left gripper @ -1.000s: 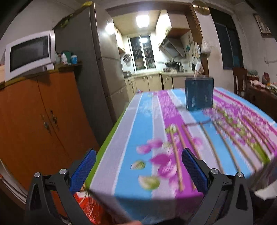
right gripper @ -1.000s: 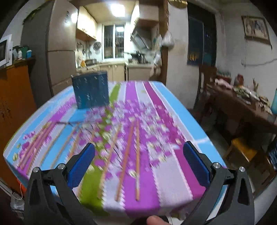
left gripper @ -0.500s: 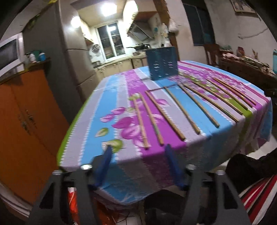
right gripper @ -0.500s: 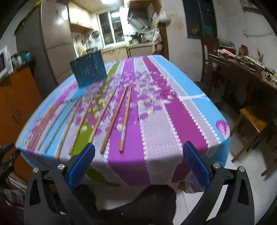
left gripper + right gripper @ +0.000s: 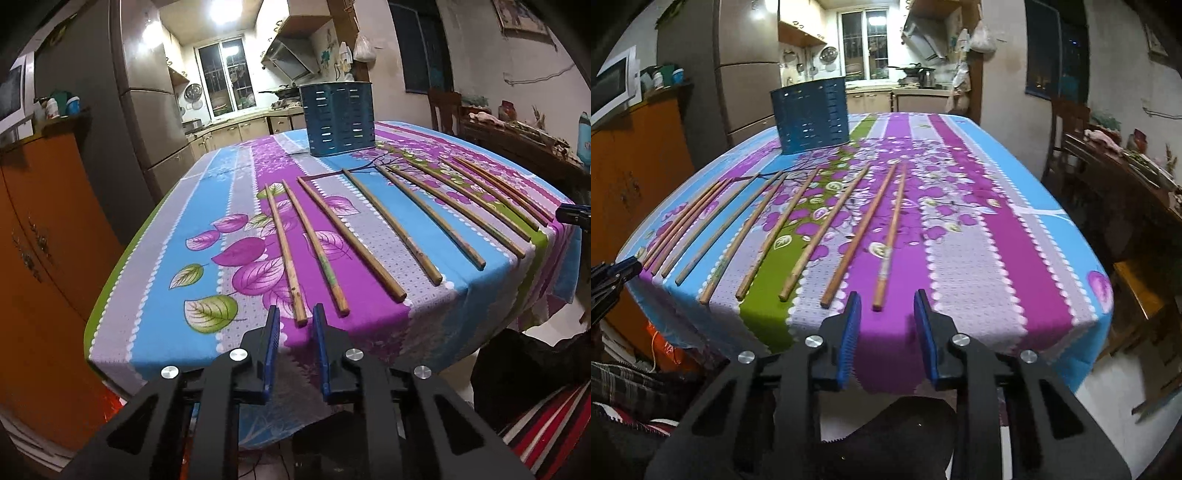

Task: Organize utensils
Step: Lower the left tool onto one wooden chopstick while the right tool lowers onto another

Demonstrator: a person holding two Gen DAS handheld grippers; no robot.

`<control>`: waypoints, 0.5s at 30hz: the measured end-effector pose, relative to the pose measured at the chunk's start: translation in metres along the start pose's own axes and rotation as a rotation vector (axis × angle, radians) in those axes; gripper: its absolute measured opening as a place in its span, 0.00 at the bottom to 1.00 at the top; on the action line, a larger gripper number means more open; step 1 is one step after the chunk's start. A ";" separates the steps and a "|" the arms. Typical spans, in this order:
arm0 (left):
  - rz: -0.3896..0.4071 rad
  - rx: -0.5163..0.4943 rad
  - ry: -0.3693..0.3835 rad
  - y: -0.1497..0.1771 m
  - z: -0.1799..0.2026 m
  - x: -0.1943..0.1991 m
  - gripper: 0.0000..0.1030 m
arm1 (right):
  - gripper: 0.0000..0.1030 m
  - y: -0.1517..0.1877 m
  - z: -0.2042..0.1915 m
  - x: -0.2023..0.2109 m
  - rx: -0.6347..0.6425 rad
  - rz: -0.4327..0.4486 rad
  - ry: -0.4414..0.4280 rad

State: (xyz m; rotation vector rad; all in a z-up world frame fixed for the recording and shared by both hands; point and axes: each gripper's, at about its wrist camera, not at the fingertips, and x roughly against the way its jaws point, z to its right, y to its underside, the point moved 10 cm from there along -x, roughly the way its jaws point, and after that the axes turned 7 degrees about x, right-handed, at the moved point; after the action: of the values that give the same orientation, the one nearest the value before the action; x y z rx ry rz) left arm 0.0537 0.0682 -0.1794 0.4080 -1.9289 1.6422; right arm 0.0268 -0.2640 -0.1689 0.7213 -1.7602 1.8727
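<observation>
Several wooden chopsticks lie side by side on the flowered tablecloth [image 5: 166,240], running away from the near edge. A blue slotted utensil holder [image 5: 336,118] [image 5: 812,118] stands upright behind them. My left gripper [image 5: 295,308] hovers at the near edge, jaws closing. The near end of the leftmost chopstick [image 5: 284,251] shows in the narrow gap, and the pads do not press it. My right gripper [image 5: 887,293] hangs over the near end of the rightmost chopstick [image 5: 890,236], jaws closing with clear gaps on both sides.
An orange cabinet [image 5: 40,229] and a fridge [image 5: 147,110] stand left of the table. A dark side table [image 5: 1126,177] and chairs are on the right. Each gripper's blue tip shows at the edge of the other view, left gripper [image 5: 628,266], right gripper [image 5: 572,214].
Both grippers have sunk and tipped down toward the table's near edge. Their jaws went from wide apart to narrow, the left first, the right after.
</observation>
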 end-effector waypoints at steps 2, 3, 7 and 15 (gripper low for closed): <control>0.003 -0.002 0.008 -0.001 0.001 -0.001 0.20 | 0.23 -0.002 -0.002 -0.003 0.005 0.004 -0.008; 0.007 -0.007 0.011 -0.001 0.000 -0.001 0.20 | 0.22 -0.003 -0.003 -0.004 0.009 0.002 -0.008; 0.023 -0.015 0.020 -0.001 0.001 -0.001 0.20 | 0.13 -0.002 -0.006 -0.013 0.020 -0.010 -0.003; 0.052 -0.015 0.032 0.001 0.001 0.001 0.19 | 0.11 -0.001 -0.008 -0.013 -0.009 0.001 -0.012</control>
State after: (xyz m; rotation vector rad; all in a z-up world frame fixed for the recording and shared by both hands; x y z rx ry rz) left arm 0.0525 0.0675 -0.1800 0.3268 -1.9419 1.6557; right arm 0.0371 -0.2556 -0.1769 0.7292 -1.7758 1.8634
